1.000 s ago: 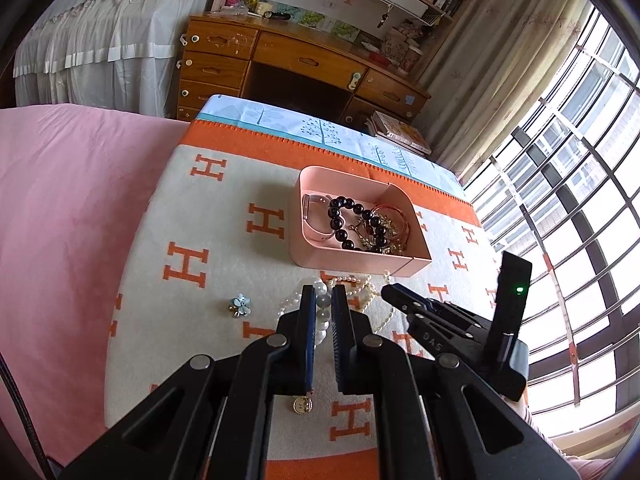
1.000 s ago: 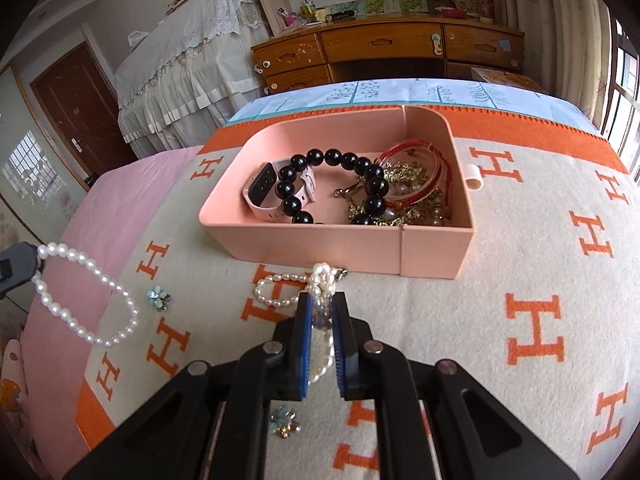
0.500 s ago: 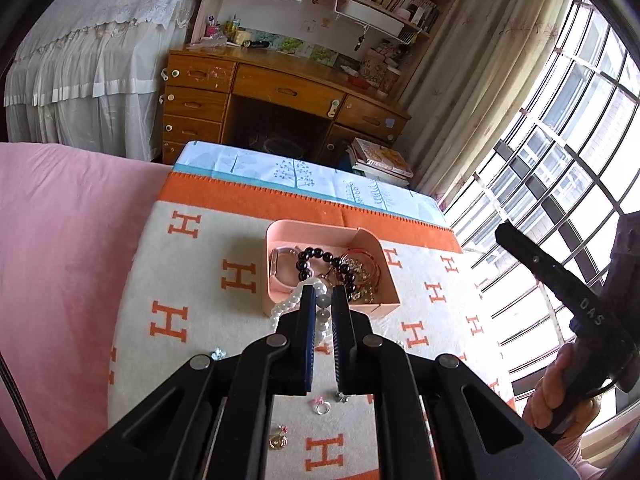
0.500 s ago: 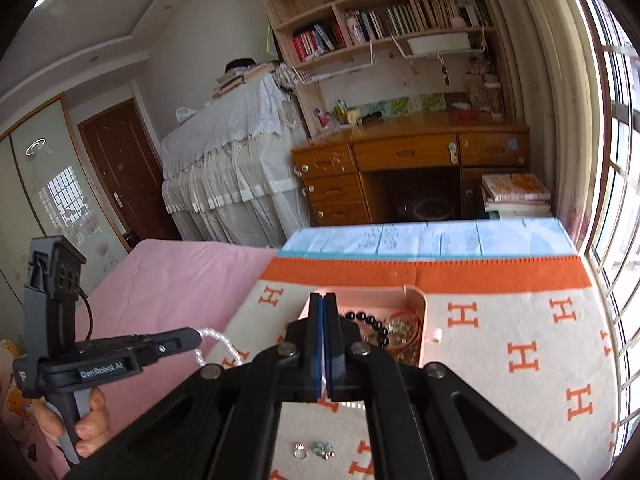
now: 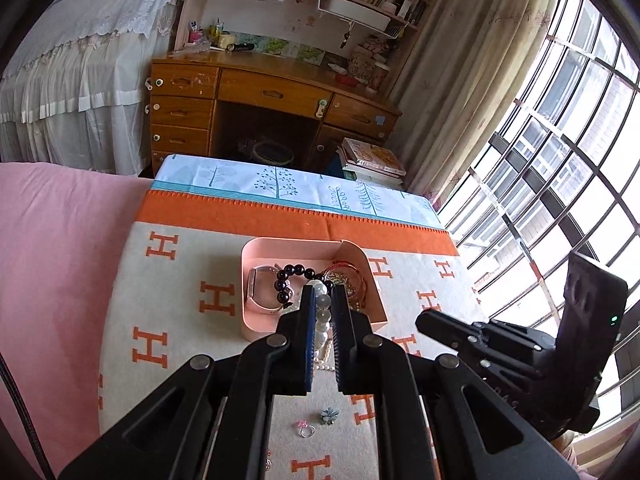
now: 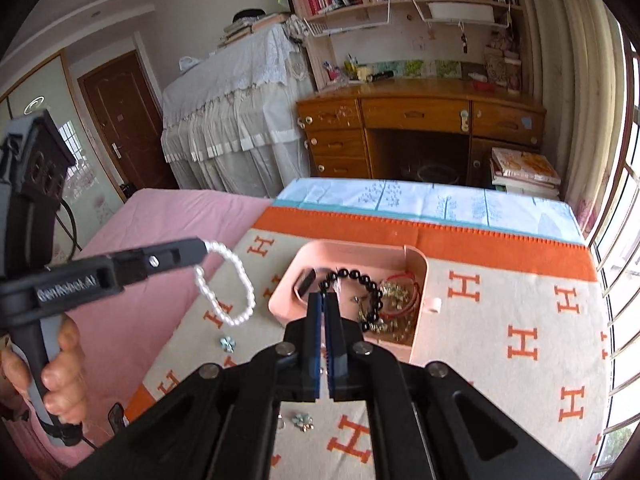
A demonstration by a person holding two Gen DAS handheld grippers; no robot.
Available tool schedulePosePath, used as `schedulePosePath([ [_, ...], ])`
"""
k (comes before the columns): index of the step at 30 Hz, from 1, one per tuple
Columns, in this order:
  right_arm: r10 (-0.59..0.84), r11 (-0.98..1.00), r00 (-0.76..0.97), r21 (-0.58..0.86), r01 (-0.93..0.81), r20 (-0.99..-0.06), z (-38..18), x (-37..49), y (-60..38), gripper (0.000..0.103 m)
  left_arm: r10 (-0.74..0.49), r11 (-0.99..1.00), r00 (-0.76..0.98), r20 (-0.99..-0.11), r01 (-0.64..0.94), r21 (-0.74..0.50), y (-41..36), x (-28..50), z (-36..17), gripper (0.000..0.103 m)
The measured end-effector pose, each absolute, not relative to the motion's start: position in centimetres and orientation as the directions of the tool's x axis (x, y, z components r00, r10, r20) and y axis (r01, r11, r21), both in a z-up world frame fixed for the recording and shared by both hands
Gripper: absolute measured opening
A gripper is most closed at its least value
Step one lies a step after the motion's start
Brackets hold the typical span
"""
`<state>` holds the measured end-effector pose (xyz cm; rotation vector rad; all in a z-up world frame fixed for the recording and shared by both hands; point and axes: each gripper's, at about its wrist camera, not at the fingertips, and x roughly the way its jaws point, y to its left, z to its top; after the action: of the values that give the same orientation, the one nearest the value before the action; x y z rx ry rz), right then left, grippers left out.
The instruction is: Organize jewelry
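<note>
Bare blanket (image 6: 520,320) lies right of the pink tray (image 6: 418,320); small charms (image 5: 320,420) dot its near side.

Pink plastic tray (image 5: 256,330) on orange-and-cream H-patterned blanket (image 5: 176,312), black bead bracelet (image 5: 290,280) inside. Small blue flower charm (image 5: 329,416) nearer, beside little silver ring (image 5: 306,432). Wooden desk (image 5: 256,100) behind.

The pearl bracelet (image 6: 224,284) has smooth, shiny white beads. The pink tray (image 5: 256,248) looks like smooth matt plastic, and it sits on a soft woolly blanket (image 5: 180,300). The desk (image 6: 416,112) is shiny brown wood.
</note>
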<state>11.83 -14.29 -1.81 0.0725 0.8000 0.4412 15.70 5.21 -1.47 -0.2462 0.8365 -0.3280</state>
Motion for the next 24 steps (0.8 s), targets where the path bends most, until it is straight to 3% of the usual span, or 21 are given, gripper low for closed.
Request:
schedulePosePath([
  [4, 0.393, 0.913, 0.536, 0.245, -0.328, -0.747, -5.6, 12.4, -15.1, 0.004, -0.372, 0.925, 0.614, -0.696, 0.185, -0.332, 5.0, 15.8, -2.1, 0.005],
  [10, 0.372, 0.908, 0.432, 0.227, -0.352, -0.821, -10.2, 12.8, -15.2, 0.024, -0.370, 0.926, 0.594, -0.715, 0.177, -0.332, 4.9, 16.0, -3.1, 0.005],
  [24, 0.296, 0.781, 0.354, 0.011, -0.625, -0.887, -14.7, 13.6, -13.7, 0.027, -0.363, 0.929, 0.564, -0.742, 0.151, -0.339, 4.9, 16.5, -4.8, 0.005],
])
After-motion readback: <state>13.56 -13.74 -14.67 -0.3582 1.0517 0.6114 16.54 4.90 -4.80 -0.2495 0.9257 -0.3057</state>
